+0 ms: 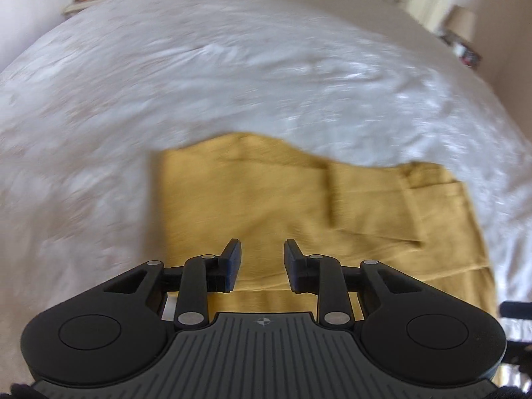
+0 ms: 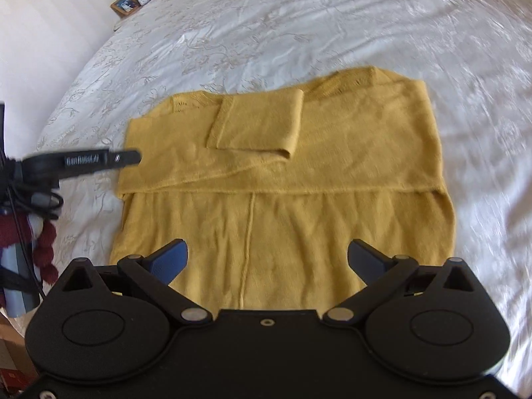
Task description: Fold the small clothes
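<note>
A mustard-yellow knitted sweater (image 2: 282, 179) lies flat on a white bedspread (image 2: 299, 26), its upper part folded down across the middle and one sleeve (image 2: 256, 123) folded on top. My right gripper (image 2: 267, 259) is wide open and empty, hovering over the sweater's near hem. My left gripper (image 1: 262, 262) is open with a narrower gap, empty, above the sweater (image 1: 299, 206) near its left side. In the right wrist view the left gripper (image 2: 129, 158) shows at the sweater's left edge.
The white embroidered bedspread (image 1: 232, 66) surrounds the sweater. A bedside table with a picture frame (image 2: 125, 5), a lamp and small items stands at the far left. A second lamp (image 1: 460, 23) stands at the far right. Dark red cloth (image 2: 43, 246) and cables hang at the left.
</note>
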Demonstrator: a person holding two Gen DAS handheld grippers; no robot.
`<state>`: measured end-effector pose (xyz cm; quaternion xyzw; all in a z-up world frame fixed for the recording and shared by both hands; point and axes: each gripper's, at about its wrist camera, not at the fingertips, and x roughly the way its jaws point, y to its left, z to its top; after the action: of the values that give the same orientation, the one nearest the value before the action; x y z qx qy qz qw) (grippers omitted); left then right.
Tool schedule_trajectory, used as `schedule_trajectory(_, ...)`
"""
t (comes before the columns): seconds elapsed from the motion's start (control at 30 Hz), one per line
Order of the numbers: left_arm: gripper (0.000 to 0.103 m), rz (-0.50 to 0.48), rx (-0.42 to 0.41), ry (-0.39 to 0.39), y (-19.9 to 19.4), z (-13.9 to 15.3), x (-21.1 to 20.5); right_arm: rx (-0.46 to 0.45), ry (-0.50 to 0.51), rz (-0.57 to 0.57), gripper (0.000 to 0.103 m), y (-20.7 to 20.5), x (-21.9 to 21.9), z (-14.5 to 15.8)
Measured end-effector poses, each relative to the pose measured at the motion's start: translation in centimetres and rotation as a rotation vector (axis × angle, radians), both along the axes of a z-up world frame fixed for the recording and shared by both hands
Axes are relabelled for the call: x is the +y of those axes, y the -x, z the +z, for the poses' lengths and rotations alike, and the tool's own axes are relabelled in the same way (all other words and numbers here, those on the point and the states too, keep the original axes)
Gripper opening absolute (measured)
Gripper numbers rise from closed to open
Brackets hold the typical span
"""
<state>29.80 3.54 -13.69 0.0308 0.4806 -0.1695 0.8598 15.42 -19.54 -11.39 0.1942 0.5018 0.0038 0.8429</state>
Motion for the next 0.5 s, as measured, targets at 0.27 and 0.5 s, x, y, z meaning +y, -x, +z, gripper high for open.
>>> schedule_trajectory(0.27, 0.03, 0.104, 0.122, -0.069, -3.3, -5.3, 4.7, -0.045, 0.171, 0.092, 0.098, -6.8, 3.3, 0.5)
schedule_trajectory(0.5, 0.032, 0.123, 0.106, -0.024, -3.1, -6.1, 5.4, -0.088, 0.272, 0.223, 0.083, -11.8, 6.4, -0.6)
